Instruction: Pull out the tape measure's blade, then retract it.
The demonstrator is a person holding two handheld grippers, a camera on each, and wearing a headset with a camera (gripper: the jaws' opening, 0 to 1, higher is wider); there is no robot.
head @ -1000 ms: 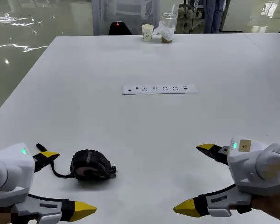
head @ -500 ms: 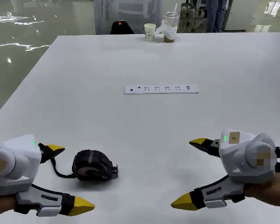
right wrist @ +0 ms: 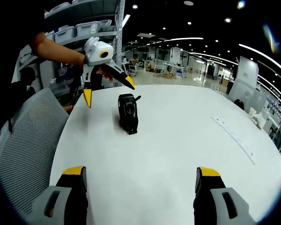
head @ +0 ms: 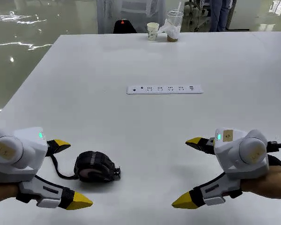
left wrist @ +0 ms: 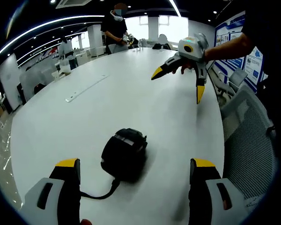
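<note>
A black tape measure (head: 95,167) with a black wrist cord lies on the white table (head: 145,61) at the front left; its blade is wound in. My left gripper (head: 70,174) stands open just left of it, its yellow tips on either side of the cord end, not touching. In the left gripper view the tape measure (left wrist: 124,153) rests a short way ahead of the open left gripper (left wrist: 136,164). My right gripper (head: 191,172) is open at the front right, well apart from the tape measure (right wrist: 128,112), which lies far ahead of it in the right gripper view.
A white power strip (head: 164,89) lies across the middle of the table. At the far edge stand a paper cup (head: 153,31) and a plastic cup (head: 173,26). A mesh chair (left wrist: 253,150) stands by the table's near side. A person (left wrist: 116,26) is beyond the far end.
Both grippers have drawn a little inward and forward; the left one is now nearer the tape measure. The tape measure has not moved.
</note>
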